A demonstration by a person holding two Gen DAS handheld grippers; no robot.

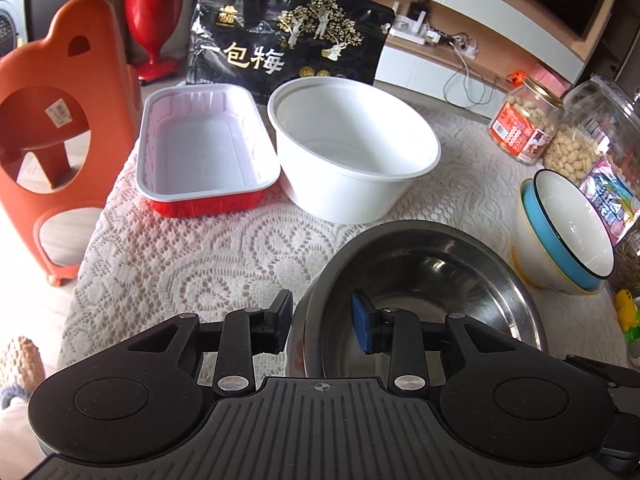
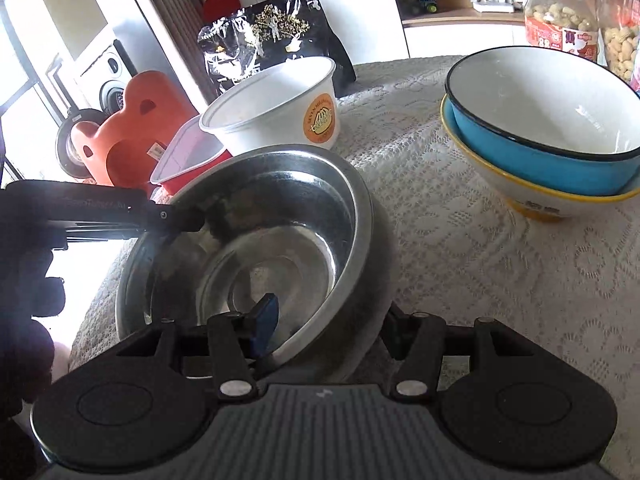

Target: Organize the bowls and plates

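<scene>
Steel bowl (image 1: 432, 296) is sitting near the front edge of the lace-covered bench (image 1: 208, 256), and both tools are working its rim from opposite sides. The left hand-held gripper (image 1: 326, 328) is straddling the near-left rim, one pad outside the wall and the blue pad inside; its jaws are narrowing on the rim, though whether the pads are pressing yet I cannot tell. The right hand-held gripper (image 2: 320, 334) is straddling the rim on its own side, half closed with the blue pad inside the bowl and the outer finger hidden behind the wall, so a firm grip looks likely but is not certain. Two holds on a wide, slippery bowl are probably meant to keep it level while it is being carried.

Farther back, the white tub (image 1: 354, 148) and the red-sided tray (image 1: 208, 148) are standing side by side, empty. To the right, the blue bowl (image 2: 540, 120) is already nesting in the yellow-rimmed bowl (image 2: 544, 196), which suggests stacking is the plan, with like shapes being grouped.
</scene>
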